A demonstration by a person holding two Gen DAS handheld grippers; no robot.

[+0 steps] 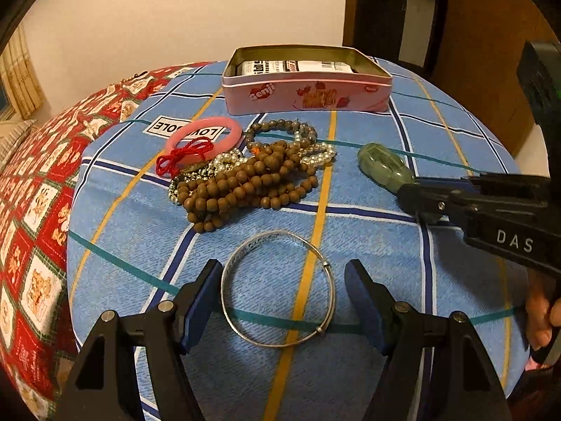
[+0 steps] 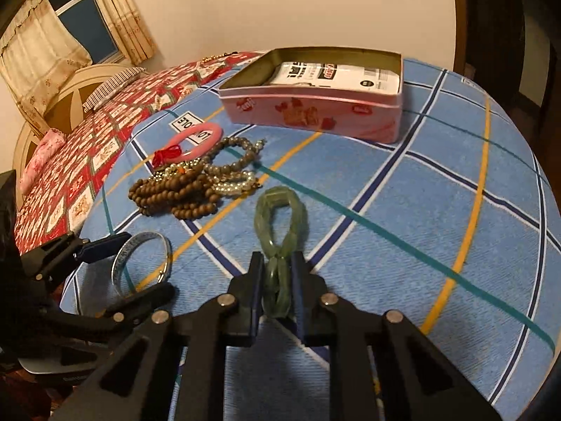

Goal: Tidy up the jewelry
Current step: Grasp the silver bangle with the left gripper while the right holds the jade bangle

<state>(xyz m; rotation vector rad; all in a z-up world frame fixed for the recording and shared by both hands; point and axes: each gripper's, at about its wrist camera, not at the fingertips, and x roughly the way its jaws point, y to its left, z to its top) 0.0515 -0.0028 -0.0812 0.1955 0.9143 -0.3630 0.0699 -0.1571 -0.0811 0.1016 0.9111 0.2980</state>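
My left gripper [image 1: 280, 294] is open, its jaws on either side of a silver bangle [image 1: 277, 342] that lies flat on the blue plaid cloth [image 1: 368, 256]. My right gripper [image 2: 277, 273] is shut on a green jade bracelet [image 2: 280, 210], whose far loop sticks out past the fingertips; it also shows in the left wrist view [image 1: 384, 168]. An open pink tin [image 1: 305, 96] stands at the back with a white packet inside. In front of it lies a heap of brown bead strings [image 1: 242, 186], pearl strands [image 1: 315, 152] and a pink bangle [image 1: 203, 137] with a red bow.
The blue cloth covers a rounded surface that drops off at its edges. A red patterned bedspread [image 1: 31, 245] lies to the left. A curtained window [image 2: 70, 24] and a bed headboard [image 2: 70, 91] are at the far left. Dark wooden furniture [image 1: 455, 35] stands behind on the right.
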